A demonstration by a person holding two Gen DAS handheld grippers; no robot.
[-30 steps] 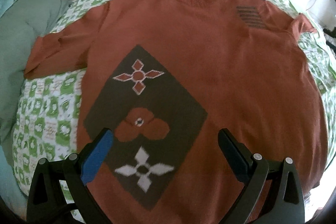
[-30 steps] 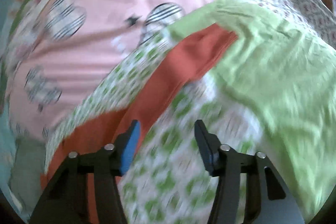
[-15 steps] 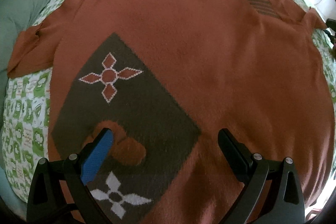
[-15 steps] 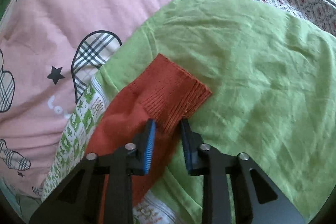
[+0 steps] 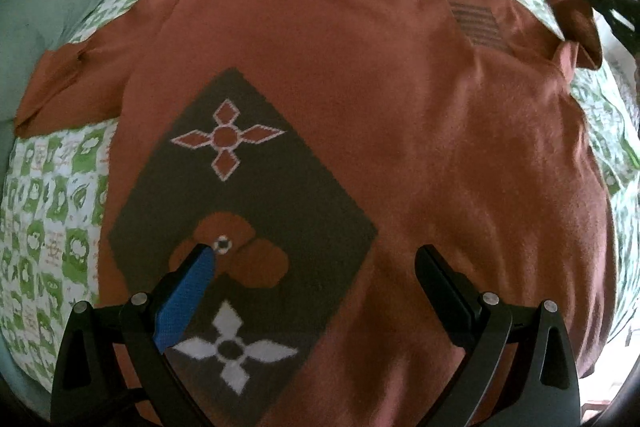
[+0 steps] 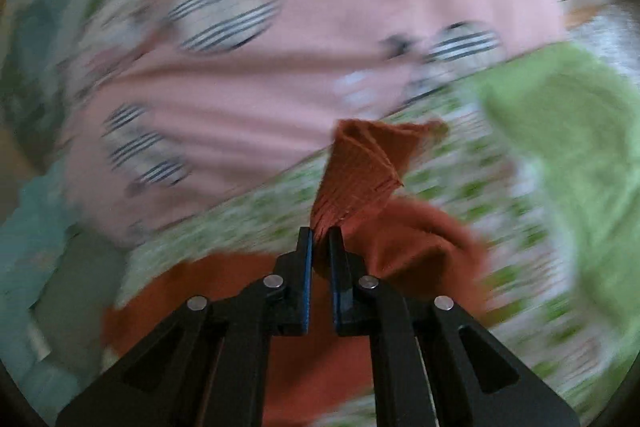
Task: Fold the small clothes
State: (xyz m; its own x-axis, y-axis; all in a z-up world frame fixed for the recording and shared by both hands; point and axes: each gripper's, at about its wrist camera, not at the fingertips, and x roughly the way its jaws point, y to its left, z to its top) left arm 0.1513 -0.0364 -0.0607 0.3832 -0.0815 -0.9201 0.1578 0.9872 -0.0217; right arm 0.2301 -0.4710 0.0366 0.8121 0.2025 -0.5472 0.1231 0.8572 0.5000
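- An orange sweater [image 5: 400, 115] lies spread flat, front up, on a green-and-white patterned sheet [image 5: 52, 227] on a bed, its neckline toward the far edge.
- On the front is a dark diamond patch [image 5: 256, 195] holding 3 motifs — an orange four-point flower near the top, a rounded orange shape in the middle and a white four-point flower at the bottom.
- A small block of dark stripes [image 5: 478, 25] sits on the chest toward the right of the left wrist view.
- The left gripper [image 5: 312, 255] hovers over the lower front of the sweater with its fingers wide apart; nothing is between them. One blue pad [image 5: 188, 295] shows on the left finger, its tip over the rounded orange shape.
- The sleeve on the left of that view [image 5: 76, 83] lies flat, reaching out over the sheet toward a grey-green cover [image 5: 44, 11].
- The right gripper [image 6: 320, 235] has its fingers together, clamped on the ribbed cuff [image 6: 360, 171] of the other sleeve — the cuff stands up above the fingertips, lifted clear of the sheet.
- In the left wrist view that same cuff is bunched and raised at the far right edge, with the right gripper's dark fingers beside it.
- A pink cover with plaid hearts [image 6: 280, 87] lies beyond the sheet, and a light green cloth [image 6: 572, 155] lies to the right; the right wrist view is blurred.
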